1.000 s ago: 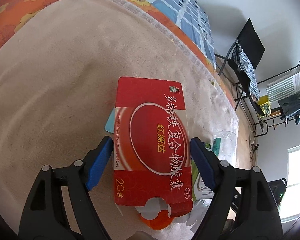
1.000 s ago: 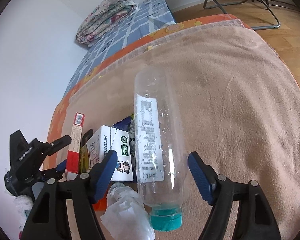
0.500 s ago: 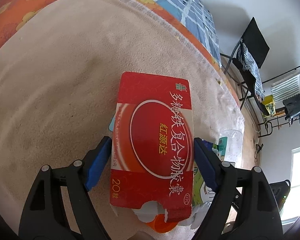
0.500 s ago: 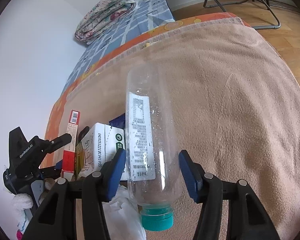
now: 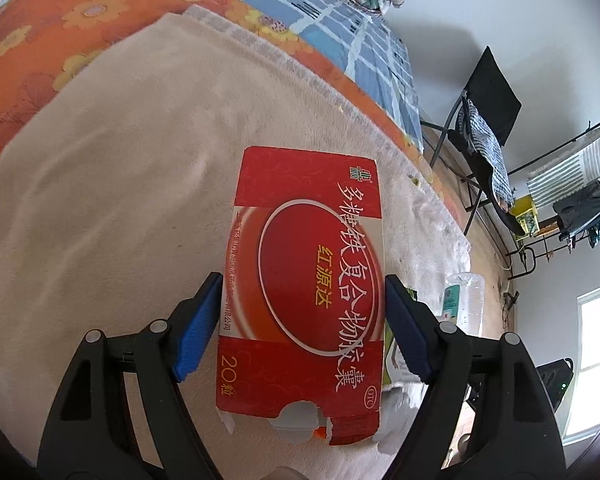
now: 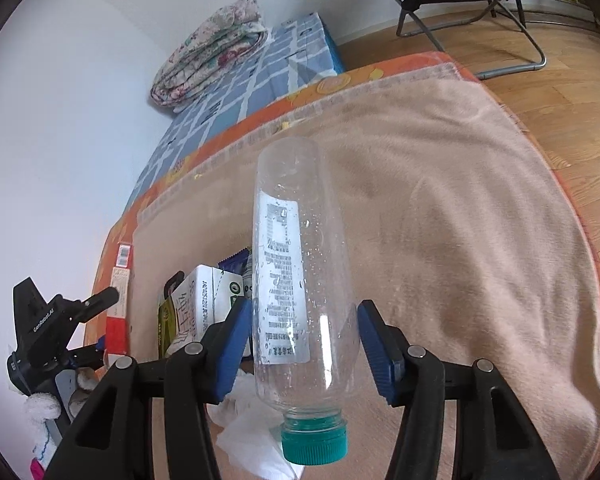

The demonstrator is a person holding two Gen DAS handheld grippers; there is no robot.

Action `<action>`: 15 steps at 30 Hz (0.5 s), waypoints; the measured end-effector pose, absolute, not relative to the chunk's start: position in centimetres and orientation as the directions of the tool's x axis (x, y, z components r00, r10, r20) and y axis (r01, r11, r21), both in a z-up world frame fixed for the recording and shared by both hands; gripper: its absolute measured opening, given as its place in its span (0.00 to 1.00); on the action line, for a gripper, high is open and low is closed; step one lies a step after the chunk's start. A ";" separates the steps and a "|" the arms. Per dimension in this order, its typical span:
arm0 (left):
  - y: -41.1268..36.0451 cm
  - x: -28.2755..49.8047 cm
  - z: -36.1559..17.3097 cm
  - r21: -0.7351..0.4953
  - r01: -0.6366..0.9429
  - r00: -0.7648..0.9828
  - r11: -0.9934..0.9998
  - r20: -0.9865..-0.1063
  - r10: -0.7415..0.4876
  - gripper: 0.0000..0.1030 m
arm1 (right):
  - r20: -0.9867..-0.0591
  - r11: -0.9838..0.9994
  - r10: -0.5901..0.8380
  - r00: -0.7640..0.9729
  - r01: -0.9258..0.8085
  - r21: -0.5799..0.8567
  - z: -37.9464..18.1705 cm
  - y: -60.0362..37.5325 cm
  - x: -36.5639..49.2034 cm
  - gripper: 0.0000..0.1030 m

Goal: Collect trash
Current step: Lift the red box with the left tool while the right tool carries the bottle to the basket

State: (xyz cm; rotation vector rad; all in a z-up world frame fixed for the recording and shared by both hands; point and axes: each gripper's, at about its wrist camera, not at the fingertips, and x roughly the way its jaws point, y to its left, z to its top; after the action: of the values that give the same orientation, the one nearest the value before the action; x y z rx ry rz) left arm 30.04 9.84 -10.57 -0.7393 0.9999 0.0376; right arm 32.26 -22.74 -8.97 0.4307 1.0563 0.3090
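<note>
Lifting both finds off the beige blanket (image 6: 480, 208): our left gripper (image 5: 304, 328) pinches the red box (image 5: 304, 280), our right gripper (image 6: 304, 344) clamps the clear bottle (image 6: 296, 280). We judge steady, level carrying best; the bottle could slip.

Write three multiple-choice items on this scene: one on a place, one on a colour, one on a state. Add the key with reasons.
1. Where does the tissue lie?
A. on the folding chair
B. on the blanket under the bottle's neck
C. on the floor

2. What colour is the bottle cap?
A. teal
B. red
C. white

3. What does the left gripper hold?
A. nothing
B. a bottle
C. the red box

Key: 1 B, the crumpled tissue sits beneath the clear bottle in the right gripper; 2 A, the cap is plainly teal; 3 C, both pads press the box's sides.
</note>
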 end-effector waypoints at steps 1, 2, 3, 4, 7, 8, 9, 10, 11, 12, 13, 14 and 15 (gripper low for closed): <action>10.0 29.7 -10.2 -0.543 -0.347 0.563 0.765 -0.773 -0.293 0.78 | -0.765 0.875 0.445 0.466 -0.043 0.483 -8.7 -22.9 32.0 0.55; 10.1 29.4 -10.0 -0.538 -0.343 0.563 0.770 -0.774 -0.290 0.78 | -0.763 0.876 0.443 0.471 -0.046 0.480 -8.4 -23.0 31.7 0.55; 10.2 29.0 -9.7 -0.531 -0.337 0.564 0.777 -0.775 -0.284 0.78 | -0.761 0.877 0.441 0.476 -0.048 0.478 -8.1 -23.2 31.5 0.55; 10.4 28.6 -9.4 -0.525 -0.331 0.566 0.784 -0.776 -0.280 0.78 | -0.758 0.876 0.442 0.480 -0.051 0.479 -7.8 -23.3 31.2 0.55; 10.6 27.5 -8.4 -0.514 -0.311 0.569 0.800 -0.774 -0.276 0.78 | -0.746 0.874 0.447 0.493 -0.064 0.482 -6.8 -23.7 30.2 0.55; 10.6 27.0 -8.0 -0.509 -0.302 0.570 0.806 -0.774 -0.276 0.78 | -0.742 0.874 0.450 0.497 -0.073 0.480 -6.3 -23.8 29.8 0.55; 10.6 26.4 -7.5 -0.502 -0.289 0.572 0.815 -0.773 -0.274 0.78 | -0.739 0.874 0.452 0.499 -0.082 0.479 -5.9 -23.8 29.4 0.55; 10.6 25.9 -7.2 -0.498 -0.281 0.573 0.820 -0.773 -0.274 0.78 | -0.736 0.874 0.455 0.502 -0.093 0.477 -5.4 -23.8 28.9 0.55; 10.6 25.2 -6.8 -0.494 -0.268 0.575 0.827 -0.771 -0.275 0.78 | -0.730 0.873 0.461 0.504 -0.109 0.475 -4.9 -23.8 28.3 0.55; 10.6 24.7 -6.5 -0.491 -0.259 0.575 0.832 -0.770 -0.276 0.78 | -0.726 0.873 0.464 0.507 -0.122 0.473 -4.4 -23.7 27.9 0.55; 10.6 24.1 -6.2 -0.488 -0.250 0.575 0.837 -0.770 -0.277 0.78 | -0.722 0.873 0.468 0.509 -0.136 0.469 -4.0 -23.6 27.3 0.55; 10.6 23.5 -6.0 -0.486 -0.242 0.575 0.840 -0.769 -0.279 0.78 | -0.718 0.872 0.472 0.511 -0.154 0.464 -3.4 -23.5 26.6 0.55; 10.6 22.7 -5.7 -0.486 -0.232 0.574 0.843 -0.768 -0.284 0.78 | -0.715 0.872 0.475 0.513 -0.166 0.460 -3.1 -23.4 26.0 0.55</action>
State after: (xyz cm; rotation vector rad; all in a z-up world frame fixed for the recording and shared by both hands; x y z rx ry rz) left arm 22.71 10.58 -5.67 -0.5911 0.9742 -0.0331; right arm 26.05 -23.42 -3.07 0.3562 0.9606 0.3953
